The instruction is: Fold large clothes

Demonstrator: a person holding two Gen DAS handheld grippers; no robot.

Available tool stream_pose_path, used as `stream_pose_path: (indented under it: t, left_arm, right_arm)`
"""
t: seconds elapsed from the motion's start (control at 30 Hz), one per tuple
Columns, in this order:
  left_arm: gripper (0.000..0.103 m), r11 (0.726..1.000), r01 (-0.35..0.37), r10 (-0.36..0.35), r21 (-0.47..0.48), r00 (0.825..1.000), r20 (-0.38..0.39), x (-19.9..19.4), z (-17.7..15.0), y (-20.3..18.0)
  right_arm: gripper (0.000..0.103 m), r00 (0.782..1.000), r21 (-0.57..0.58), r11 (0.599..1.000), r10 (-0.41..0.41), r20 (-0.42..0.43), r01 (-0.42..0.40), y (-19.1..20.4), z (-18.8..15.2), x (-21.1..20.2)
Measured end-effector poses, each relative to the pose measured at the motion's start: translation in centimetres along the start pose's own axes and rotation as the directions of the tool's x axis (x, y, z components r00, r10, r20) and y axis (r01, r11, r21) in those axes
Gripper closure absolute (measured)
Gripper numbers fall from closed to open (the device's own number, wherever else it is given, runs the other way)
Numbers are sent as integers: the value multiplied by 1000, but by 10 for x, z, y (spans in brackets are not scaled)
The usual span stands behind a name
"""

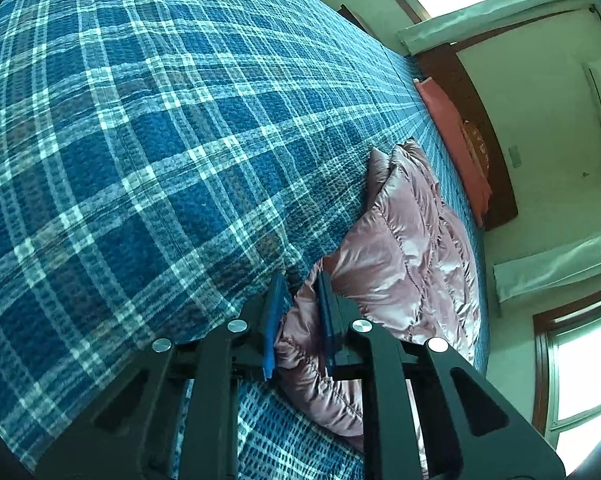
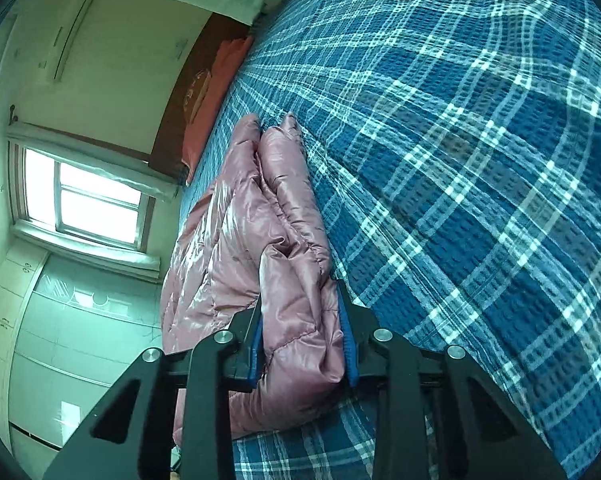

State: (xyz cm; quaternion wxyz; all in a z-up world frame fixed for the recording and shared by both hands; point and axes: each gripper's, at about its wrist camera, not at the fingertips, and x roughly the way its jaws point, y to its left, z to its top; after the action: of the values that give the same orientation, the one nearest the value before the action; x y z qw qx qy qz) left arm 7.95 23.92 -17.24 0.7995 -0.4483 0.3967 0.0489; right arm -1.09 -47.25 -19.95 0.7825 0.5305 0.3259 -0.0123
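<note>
Fold in progress on a pink quilted down jacket (image 1: 404,248), which lies on a bed under a blue plaid bedspread (image 1: 140,140); lower right of the left wrist view, centre left of the right wrist view. The left gripper (image 1: 300,320) is closed narrowly on a thin edge of the jacket. The right gripper (image 2: 304,332) holds a thicker, doubled bunch between its blue pads (image 2: 350,344). To do this step well, both grips should probably carry the held edge across together at equal height, keeping the slippery shell taut so the puffy layers land aligned, and release only once the fabric rests flat.
</note>
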Motion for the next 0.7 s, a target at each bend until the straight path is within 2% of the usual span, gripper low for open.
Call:
stream_pose_path:
  t: [0.1,0.2,0.27,0.33,0.37,0.4,0.47,0.53,0.57,0.63,0.7]
  left_arm:
    - [85,999,-13,13,33,1000,-4,-1,3,-5]
    - [73,994,-68,64,90,997,42,-12,8,-13]
    - [72,985,-113,102,132,991,82,-19,11,-17]
    - [71,967,-180,162,179,980,114,-23,16,-20]
    - [71,948,-236,211,211,968,134,-24,19,-23]
    - [71,937,-266,237,227,960,148,-25,20,-25]
    - [71,895,-343,295,286,934,200,-29,21,-33]
    - [70,831,-425,338,359,899,279,-37,17,-49]
    - [64,805,-449,345,389,886,309,-39,14,-58]
    - [58,748,-483,336,454,867,369,-43,3,-80]
    - [58,709,-486,307,512,865,396,-44,-10,-101]
  right_arm:
    - [71,1000,-14,1000,-10,0,10,2,3,-6]
    - [70,999,-13,1000,-22,31,22,4,8,-19]
    - [70,997,-32,998,-55,56,57,8,16,-27]
    - [70,989,-66,990,-123,79,129,10,20,-35]
    - [70,981,-83,981,-168,96,176,11,22,-38]
    - [70,965,-109,963,-234,117,247,15,24,-42]
    - [70,937,-153,929,-317,144,338,23,29,-46]
    - [70,906,-215,883,-383,181,417,40,30,-46]
    - [70,894,-252,860,-403,198,444,52,29,-44]
    - [70,882,-333,818,-418,219,470,79,21,-37]
    - [70,887,-419,781,-406,222,462,109,8,-24]
